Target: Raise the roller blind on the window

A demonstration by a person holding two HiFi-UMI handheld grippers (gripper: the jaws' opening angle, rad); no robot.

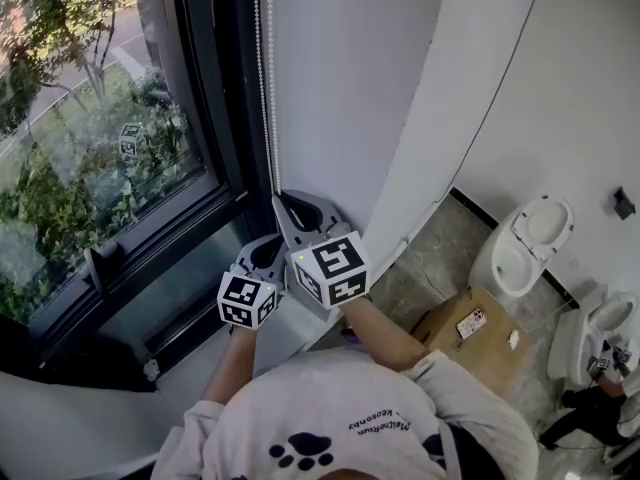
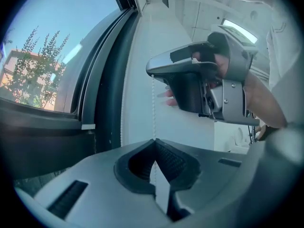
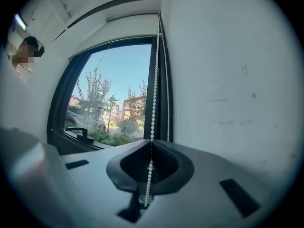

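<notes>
Head view: the left gripper [image 1: 270, 244] and the right gripper [image 1: 285, 206] sit close together at the foot of the bead chain [image 1: 268, 88], the right one higher. The chain hangs against the dark window frame [image 1: 225, 118] beside the white wall [image 1: 340, 88]. Below and to the right, well apart from the work, are a pale veined floor [image 1: 430, 263], a cardboard box [image 1: 455, 353] and two white toilets [image 1: 535, 233]. Left gripper view: the left gripper [image 2: 153, 144] has its jaws fully together, with one strand of the bead chain [image 2: 153, 108] clamped between them. The same strand runs up into the tip of the right gripper [image 2: 153, 73] above it. Right gripper view: the right gripper [image 3: 151, 148] is likewise closed tight on the bead chain [image 3: 155, 80], on the strand nearer the glass. The second strand runs free just beside it. A window handle [image 3: 78, 131] sits on the lower frame. The blind fabric is in no view, so how far the blind has been raised cannot be told. Hazards, as judged: with both claws on one strand, a pull on the wrong strand would lower the blind. Beads may slip through smooth pads under load. A pull angled away from the wall could jam the chain at its clutch. Opening both claws at once could let the blind drop.
</notes>
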